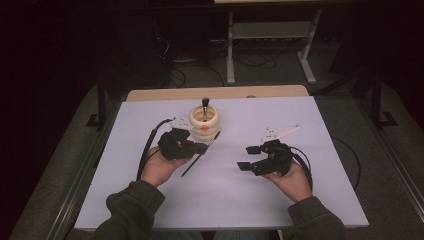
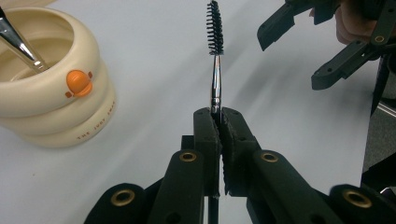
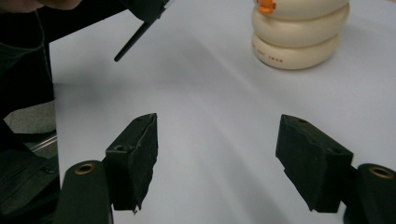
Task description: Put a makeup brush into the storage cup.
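My left gripper is shut on a thin spoolie brush, clamped at its silver neck. The black bristle head sticks out past the jaws, and the dark handle trails back below the hand. A cream ringed cup with an orange duck beak stands just beyond the left gripper. Another brush leans inside it. Over at the table's right side, my right gripper is open, nothing between its jaws, pointing left toward the cup.
The white table top ends at a wooden strip along the far edge. Beyond it are a metal desk frame and cables on the dark floor. Cables trail from both grippers.
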A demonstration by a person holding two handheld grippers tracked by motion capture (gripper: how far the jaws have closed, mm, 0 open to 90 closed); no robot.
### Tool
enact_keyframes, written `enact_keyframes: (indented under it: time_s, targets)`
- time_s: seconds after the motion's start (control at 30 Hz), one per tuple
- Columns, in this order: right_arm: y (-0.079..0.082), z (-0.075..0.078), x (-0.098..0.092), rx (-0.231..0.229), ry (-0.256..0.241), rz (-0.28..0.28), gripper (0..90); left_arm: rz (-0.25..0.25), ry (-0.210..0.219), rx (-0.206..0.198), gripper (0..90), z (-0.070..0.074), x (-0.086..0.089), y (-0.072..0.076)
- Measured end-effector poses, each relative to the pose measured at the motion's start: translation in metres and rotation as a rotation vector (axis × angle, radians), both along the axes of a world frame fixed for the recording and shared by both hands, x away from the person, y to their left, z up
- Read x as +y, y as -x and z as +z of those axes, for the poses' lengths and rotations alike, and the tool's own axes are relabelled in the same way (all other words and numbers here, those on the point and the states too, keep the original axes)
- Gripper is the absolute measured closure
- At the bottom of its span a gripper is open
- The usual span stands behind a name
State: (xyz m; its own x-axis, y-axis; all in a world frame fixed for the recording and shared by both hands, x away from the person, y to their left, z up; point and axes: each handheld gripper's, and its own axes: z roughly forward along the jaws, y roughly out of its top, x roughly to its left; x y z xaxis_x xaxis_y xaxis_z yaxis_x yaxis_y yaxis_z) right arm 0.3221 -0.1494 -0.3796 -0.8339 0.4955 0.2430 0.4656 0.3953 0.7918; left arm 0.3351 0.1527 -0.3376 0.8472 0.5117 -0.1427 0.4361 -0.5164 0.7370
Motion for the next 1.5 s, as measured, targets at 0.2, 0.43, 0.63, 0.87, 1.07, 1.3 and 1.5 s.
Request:
enact_keyframes:
  time_s: [0.2,0.43,0.63,0.87,1.07,1.3,1.5]
  targets:
    - [-0.005,0.008,0.009,0.012,-0.020,0.031,29.5,0.000,0.022,-0.003,85.9,-0.002,0.006,0.005]
    - [-0.010,0.018,0.018,0.024,-0.053,0.066,30.9,-0.009,0.034,-0.017,86.0,0.000,0.009,0.008]
    - [-0.016,0.024,0.024,0.039,-0.091,0.090,32.4,-0.024,0.039,-0.028,86.0,-0.001,0.009,0.010]
    - [-0.019,0.029,0.031,0.040,-0.118,0.115,36.4,-0.038,0.048,-0.044,85.9,0.001,0.007,0.015]
    - [-0.023,0.032,0.039,0.053,-0.142,0.145,42.4,-0.051,0.058,-0.057,85.9,0.003,0.005,0.019]
    - [-0.026,0.030,0.052,0.085,-0.140,0.186,50.8,-0.072,0.065,-0.072,85.9,0.005,0.002,0.022]
    - [-0.029,0.032,0.055,0.087,-0.155,0.209,57.7,-0.083,0.069,-0.080,85.9,0.005,0.000,0.024]
